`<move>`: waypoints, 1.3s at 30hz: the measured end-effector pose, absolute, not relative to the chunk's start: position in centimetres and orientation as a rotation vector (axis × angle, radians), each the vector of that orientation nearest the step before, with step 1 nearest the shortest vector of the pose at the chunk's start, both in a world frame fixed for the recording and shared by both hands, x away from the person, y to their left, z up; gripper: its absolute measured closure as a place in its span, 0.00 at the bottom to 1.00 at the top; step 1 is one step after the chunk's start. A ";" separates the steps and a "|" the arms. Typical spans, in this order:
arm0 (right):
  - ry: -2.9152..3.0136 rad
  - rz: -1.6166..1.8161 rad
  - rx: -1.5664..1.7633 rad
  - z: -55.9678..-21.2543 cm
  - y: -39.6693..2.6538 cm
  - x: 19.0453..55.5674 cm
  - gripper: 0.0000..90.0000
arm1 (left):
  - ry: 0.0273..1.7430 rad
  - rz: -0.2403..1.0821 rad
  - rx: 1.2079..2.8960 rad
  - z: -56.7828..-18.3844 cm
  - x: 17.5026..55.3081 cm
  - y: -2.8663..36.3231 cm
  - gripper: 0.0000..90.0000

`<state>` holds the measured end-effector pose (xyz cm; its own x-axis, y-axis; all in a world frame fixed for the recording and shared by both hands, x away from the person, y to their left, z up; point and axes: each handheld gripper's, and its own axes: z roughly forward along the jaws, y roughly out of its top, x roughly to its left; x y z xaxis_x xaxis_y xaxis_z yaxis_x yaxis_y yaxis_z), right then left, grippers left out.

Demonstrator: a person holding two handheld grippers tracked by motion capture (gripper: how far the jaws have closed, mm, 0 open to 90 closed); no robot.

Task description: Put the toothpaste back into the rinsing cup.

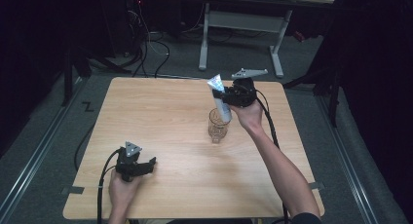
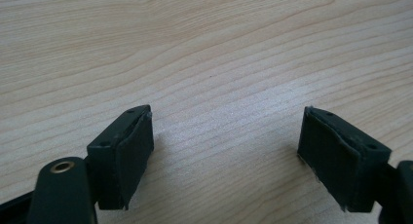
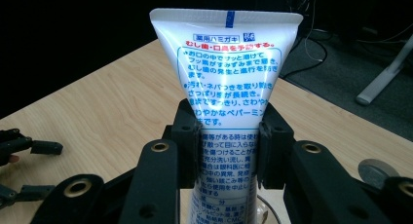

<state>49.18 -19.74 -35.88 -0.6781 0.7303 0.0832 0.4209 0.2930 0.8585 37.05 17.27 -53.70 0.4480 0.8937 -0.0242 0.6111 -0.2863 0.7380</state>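
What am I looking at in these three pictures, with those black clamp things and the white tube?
No robot here: a person sits at a wooden table and holds a hand-operated, two-jaw gripper in each hand. The wide picture comes from a camera fixed above the table, with the person's forearms entering from the bottom. The other two come from small cameras riding on the grippers, each looking along its own black jaws.

The left gripper rests low over bare wood, jaws apart, holding nothing. The right gripper is clamped on a white toothpaste tube with printed text, crimped end up. In the high view the tube's lower end is at the mouth of a clear glass standing on the table; whether it rests inside I cannot tell.
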 end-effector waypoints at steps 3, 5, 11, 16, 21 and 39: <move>2.239 1.344 1.045 -36.2 -19.4 49.6 0.75 | 1.261 0.528 2.010 -53.7 37.1 17.3 0.24; 2.237 1.345 1.049 -36.4 -19.3 49.8 0.75 | 1.260 0.529 2.011 -53.7 37.1 17.3 0.24; 2.225 1.354 1.049 -36.6 -19.2 50.1 0.75 | 1.261 0.533 2.014 -53.7 37.1 17.2 0.24; 2.210 1.359 1.056 -36.8 -19.3 50.3 0.75 | 1.260 0.534 2.015 -53.7 37.1 17.2 0.24; 2.214 1.350 1.053 -37.2 -19.0 50.4 0.75 | 1.261 0.533 2.013 -53.7 37.1 17.2 0.24; 2.190 1.352 1.057 -37.2 -18.7 50.4 0.75 | 1.261 0.535 2.015 -53.7 37.1 17.2 0.24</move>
<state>50.36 -18.66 -37.18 -0.6569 0.7497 0.0807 0.4082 0.2636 0.8740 37.05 17.15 -53.69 0.4430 0.8964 -0.0156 0.6119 -0.2896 0.7360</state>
